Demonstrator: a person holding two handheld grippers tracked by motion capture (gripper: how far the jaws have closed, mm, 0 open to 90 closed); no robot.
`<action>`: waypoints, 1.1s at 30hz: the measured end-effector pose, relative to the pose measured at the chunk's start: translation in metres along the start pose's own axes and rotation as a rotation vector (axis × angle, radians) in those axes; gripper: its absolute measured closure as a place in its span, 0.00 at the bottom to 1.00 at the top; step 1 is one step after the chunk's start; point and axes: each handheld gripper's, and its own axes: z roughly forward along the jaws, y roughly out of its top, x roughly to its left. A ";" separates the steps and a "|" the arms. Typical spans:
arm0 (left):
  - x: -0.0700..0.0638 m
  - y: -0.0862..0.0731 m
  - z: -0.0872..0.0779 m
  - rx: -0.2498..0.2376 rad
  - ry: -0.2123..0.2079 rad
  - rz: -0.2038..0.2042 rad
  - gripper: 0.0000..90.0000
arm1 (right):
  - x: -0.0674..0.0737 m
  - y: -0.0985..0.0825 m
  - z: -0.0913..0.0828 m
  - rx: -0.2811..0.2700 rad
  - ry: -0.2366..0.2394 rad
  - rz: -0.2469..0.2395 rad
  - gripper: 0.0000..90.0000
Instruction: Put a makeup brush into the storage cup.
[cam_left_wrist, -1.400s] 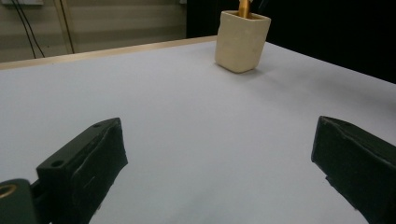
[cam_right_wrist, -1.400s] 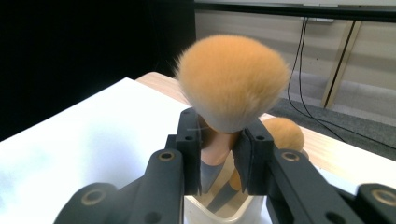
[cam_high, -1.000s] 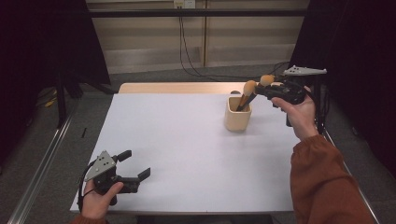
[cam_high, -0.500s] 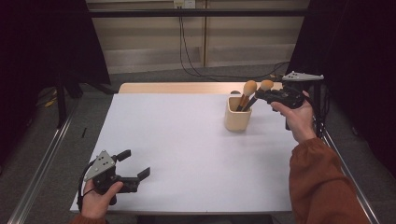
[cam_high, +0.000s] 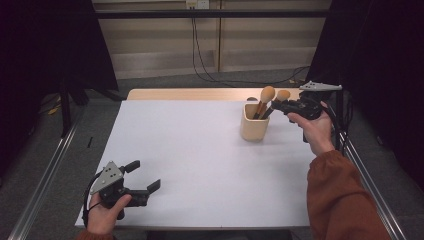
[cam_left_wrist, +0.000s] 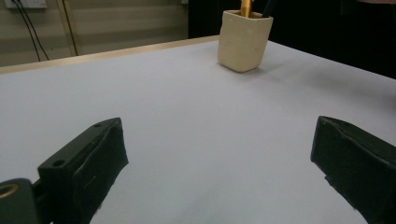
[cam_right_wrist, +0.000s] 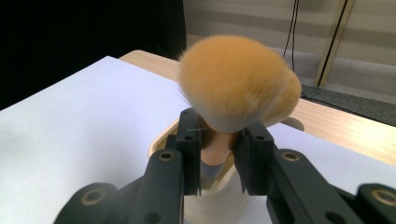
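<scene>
Right gripper (cam_high: 280, 105), clamped on the brush (cam_right_wrist: 236, 84), is sinking toward the cup (cam_high: 254, 122) near the surface's (cam_high: 200, 150) far right corner, nearly seating it; left gripper (cam_high: 145, 177) idling open.

The cup (cam_left_wrist: 244, 40) hides both brushes' lower handles; the top edge crops them.

Two brushes (cam_high: 267, 94), perhaps a third, one cup (cam_high: 254, 128)
</scene>
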 end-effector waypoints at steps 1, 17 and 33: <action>0.000 0.000 0.000 0.000 0.000 0.001 0.04 | 0.000 0.000 0.000 0.002 -0.002 -0.003 0.82; -0.001 0.000 0.000 0.006 -0.009 0.015 0.04 | 0.002 -0.012 0.016 0.024 -0.009 -0.002 0.82; -0.002 0.000 0.001 0.005 -0.013 0.011 0.04 | 0.002 -0.020 0.019 0.021 -0.007 0.003 0.81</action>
